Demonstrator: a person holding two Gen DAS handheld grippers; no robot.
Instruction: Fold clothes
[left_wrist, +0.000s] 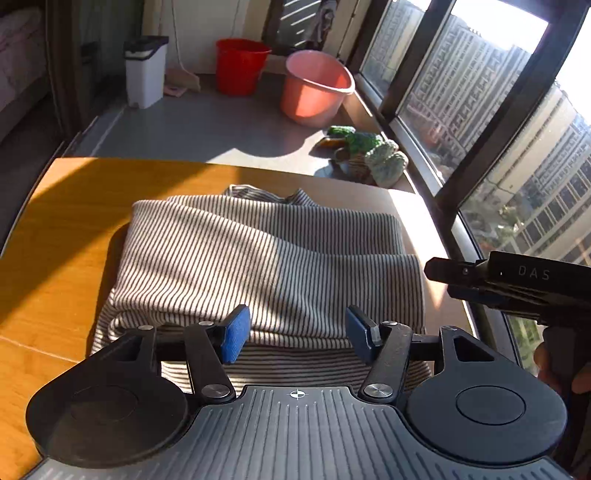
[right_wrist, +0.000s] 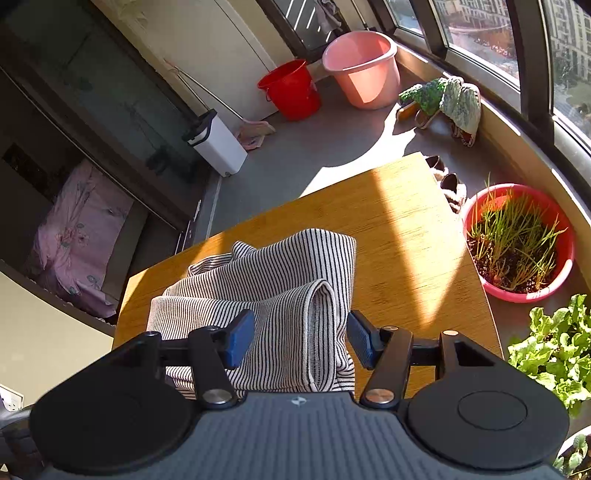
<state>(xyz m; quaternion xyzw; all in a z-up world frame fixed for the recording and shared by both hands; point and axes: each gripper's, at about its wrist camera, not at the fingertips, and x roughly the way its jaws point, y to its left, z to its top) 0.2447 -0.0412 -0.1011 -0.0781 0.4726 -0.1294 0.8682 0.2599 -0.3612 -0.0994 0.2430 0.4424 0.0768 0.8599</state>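
Note:
A black-and-white striped garment (left_wrist: 266, 258) lies folded in several layers on the wooden table (left_wrist: 62, 236). My left gripper (left_wrist: 297, 338) is open, its blue pads apart just above the garment's near edge, holding nothing. My right gripper (right_wrist: 301, 341) is open too, hovering over the garment's right end (right_wrist: 280, 295), where a rolled fold shows between the pads. The right gripper also shows from the side in the left wrist view (left_wrist: 443, 277), at the garment's right edge.
Beyond the table stand a pink basin (left_wrist: 317, 88), a red bucket (left_wrist: 240, 66) and a white bin (left_wrist: 146, 70). A red planter with grass (right_wrist: 517, 243), leafy plants (right_wrist: 557, 350) and slippers (right_wrist: 450, 188) sit to the right by the window.

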